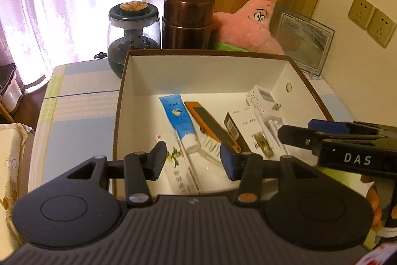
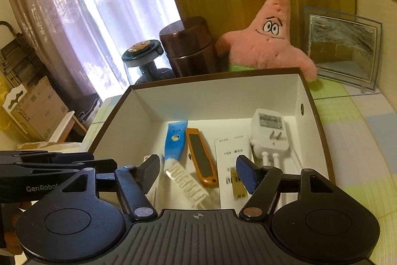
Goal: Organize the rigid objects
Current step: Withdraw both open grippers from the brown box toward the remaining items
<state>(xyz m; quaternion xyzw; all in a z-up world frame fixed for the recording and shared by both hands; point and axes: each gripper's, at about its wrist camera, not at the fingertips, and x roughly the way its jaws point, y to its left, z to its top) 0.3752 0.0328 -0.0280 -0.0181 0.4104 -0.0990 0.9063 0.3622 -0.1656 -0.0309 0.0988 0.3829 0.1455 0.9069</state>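
Observation:
A brown box with a white inside (image 1: 198, 73) (image 2: 223, 101) holds a blue tube (image 1: 179, 118) (image 2: 175, 142), an orange utility knife (image 1: 208, 123) (image 2: 201, 158), a white carton (image 1: 244, 124) (image 2: 229, 165), a white plug adapter (image 1: 261, 97) (image 2: 269, 131), a white hair clip (image 2: 188, 186) and a long white packet (image 1: 181, 170). My left gripper (image 1: 193, 160) is open and empty above the box's near edge. My right gripper (image 2: 198, 173) is open and empty over the box's near part; its arm also shows in the left wrist view (image 1: 347, 143).
Behind the box stand a glass jar (image 1: 132, 34) (image 2: 146, 61), a brown canister (image 1: 188, 19) (image 2: 191, 46), a pink star plush (image 1: 250, 24) (image 2: 270, 41) and a glass picture frame (image 1: 304, 39) (image 2: 342, 51). The table carries a checked cloth (image 1: 79, 116) (image 2: 354, 131). Curtains hang at the left.

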